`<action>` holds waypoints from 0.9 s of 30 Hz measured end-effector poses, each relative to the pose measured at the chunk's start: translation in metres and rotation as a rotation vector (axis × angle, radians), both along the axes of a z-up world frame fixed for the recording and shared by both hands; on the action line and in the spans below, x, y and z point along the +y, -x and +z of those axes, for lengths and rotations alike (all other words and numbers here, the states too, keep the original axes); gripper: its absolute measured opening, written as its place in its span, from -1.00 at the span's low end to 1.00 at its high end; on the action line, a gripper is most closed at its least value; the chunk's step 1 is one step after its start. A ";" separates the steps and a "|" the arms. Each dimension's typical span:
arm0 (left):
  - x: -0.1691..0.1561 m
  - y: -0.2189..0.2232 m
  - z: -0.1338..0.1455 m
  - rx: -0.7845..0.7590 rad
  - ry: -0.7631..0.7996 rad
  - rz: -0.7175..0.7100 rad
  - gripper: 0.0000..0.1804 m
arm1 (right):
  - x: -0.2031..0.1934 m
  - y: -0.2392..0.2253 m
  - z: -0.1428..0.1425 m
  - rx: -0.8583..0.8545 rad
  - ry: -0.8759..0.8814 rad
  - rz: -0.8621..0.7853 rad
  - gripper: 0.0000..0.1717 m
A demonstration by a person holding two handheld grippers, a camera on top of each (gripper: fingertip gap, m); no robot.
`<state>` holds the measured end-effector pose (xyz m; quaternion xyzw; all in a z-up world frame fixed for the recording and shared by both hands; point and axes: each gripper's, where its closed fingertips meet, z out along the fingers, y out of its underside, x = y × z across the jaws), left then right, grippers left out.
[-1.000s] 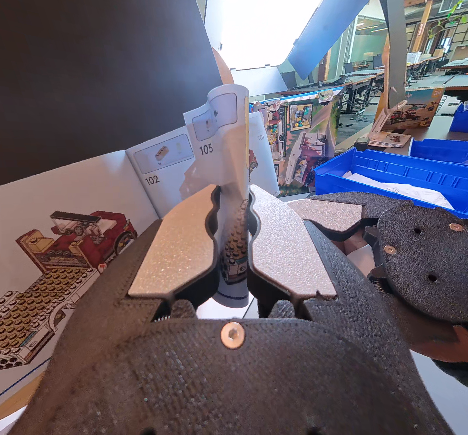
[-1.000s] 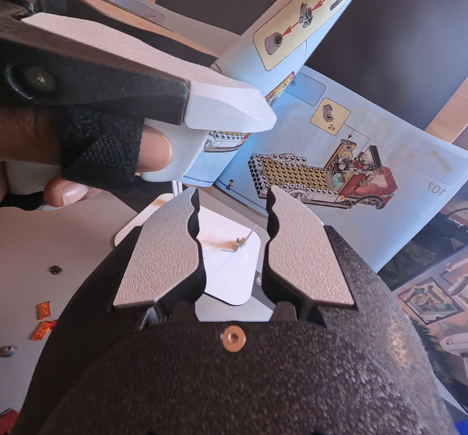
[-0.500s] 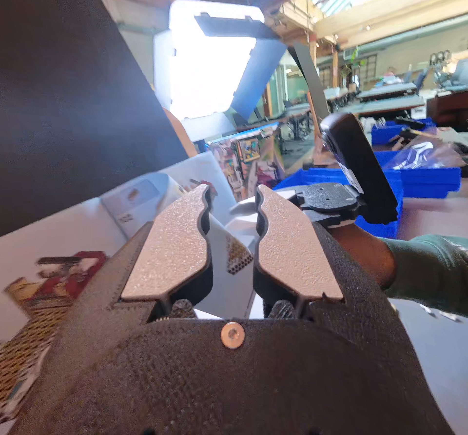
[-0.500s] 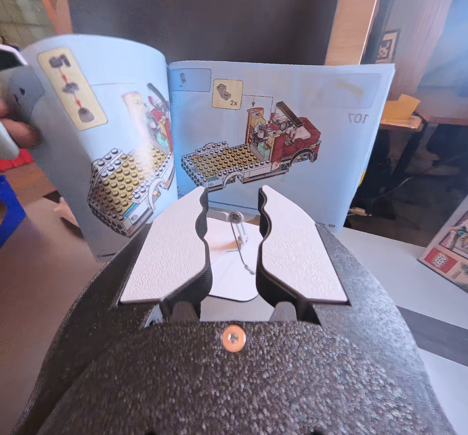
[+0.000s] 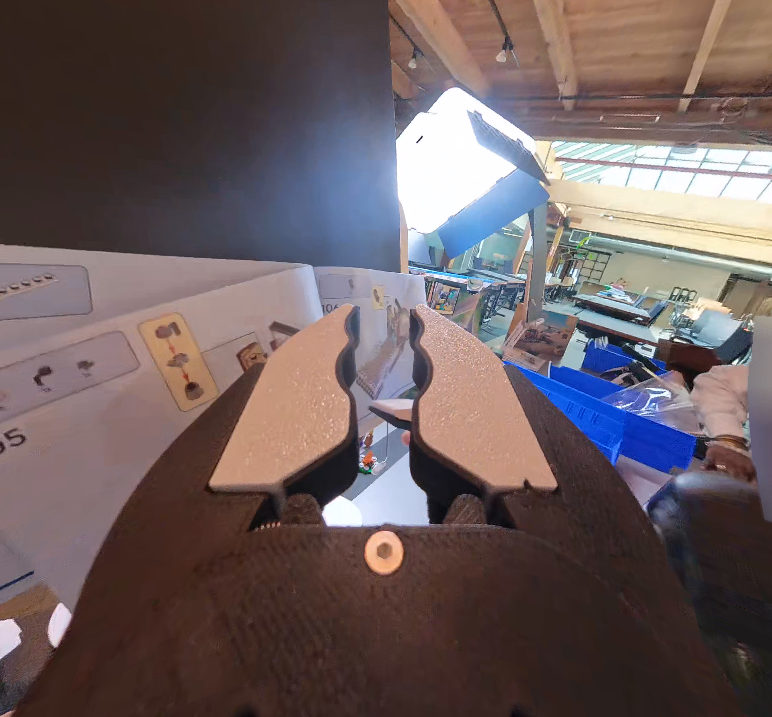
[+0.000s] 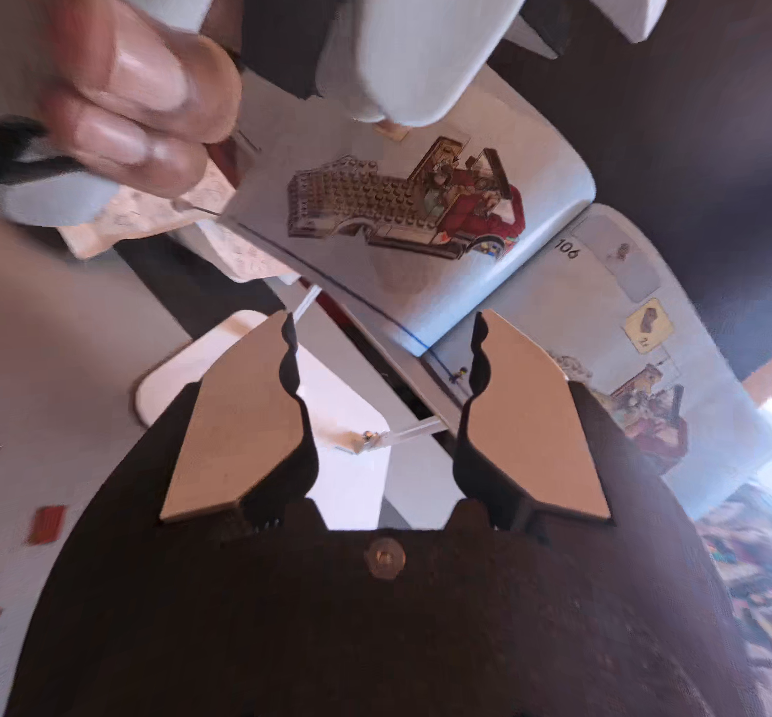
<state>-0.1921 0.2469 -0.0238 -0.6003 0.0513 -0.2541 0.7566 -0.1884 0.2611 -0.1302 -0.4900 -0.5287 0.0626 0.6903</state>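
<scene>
Fingers on the left gripper (image 5: 383, 333) sit close together with nothing pinched between them, and the open pale-blue paper brick-building instruction booklet (image 5: 125, 363) is propped up just behind. The right gripper (image 6: 382, 338) is spread wide and empty, over a white rounded stand base plate (image 6: 346, 484), near the booklet's lower edge. The pages show printed step numbers and a red truck drawing (image 6: 417, 204). Blue plastic bins (image 5: 585, 409) sit off right.
</scene>
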 end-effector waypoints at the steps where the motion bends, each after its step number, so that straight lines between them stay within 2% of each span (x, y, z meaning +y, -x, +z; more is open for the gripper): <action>1: -0.004 0.001 0.003 0.008 -0.015 0.010 -0.75 | 0.009 0.004 0.006 -0.001 -0.071 -0.055 -0.18; 3: -0.012 0.010 0.008 0.060 -0.035 0.056 -0.75 | 0.019 0.005 0.019 0.018 -0.157 -0.101 -0.31; 6: -0.022 0.040 0.003 0.128 -0.009 0.160 -0.76 | 0.026 -0.005 0.030 0.077 -0.143 -0.093 -0.39; 9: -0.025 0.066 -0.007 0.101 0.027 0.221 -0.76 | 0.030 -0.024 0.038 0.187 -0.051 -0.075 -0.39; 11: -0.020 0.071 -0.020 0.076 0.066 0.212 -0.76 | 0.036 -0.039 0.041 0.264 0.029 -0.079 -0.40; 14: -0.002 0.049 -0.043 0.138 0.138 0.147 -0.76 | 0.049 -0.064 0.045 0.391 0.146 -0.080 -0.44; 17: 0.023 0.017 -0.065 0.363 0.192 0.161 -0.83 | 0.068 -0.089 0.046 0.513 0.283 -0.087 -0.49; 21: 0.056 -0.026 -0.079 0.665 0.227 0.213 -0.94 | 0.090 -0.114 0.043 0.586 0.411 -0.091 -0.76; 23: 0.065 -0.041 -0.077 0.690 0.220 0.216 -0.97 | 0.091 -0.121 0.044 0.602 0.442 -0.052 -0.84; 27: 0.065 -0.054 -0.066 0.647 0.187 0.211 -0.97 | 0.080 -0.130 0.052 0.618 0.490 0.073 -0.86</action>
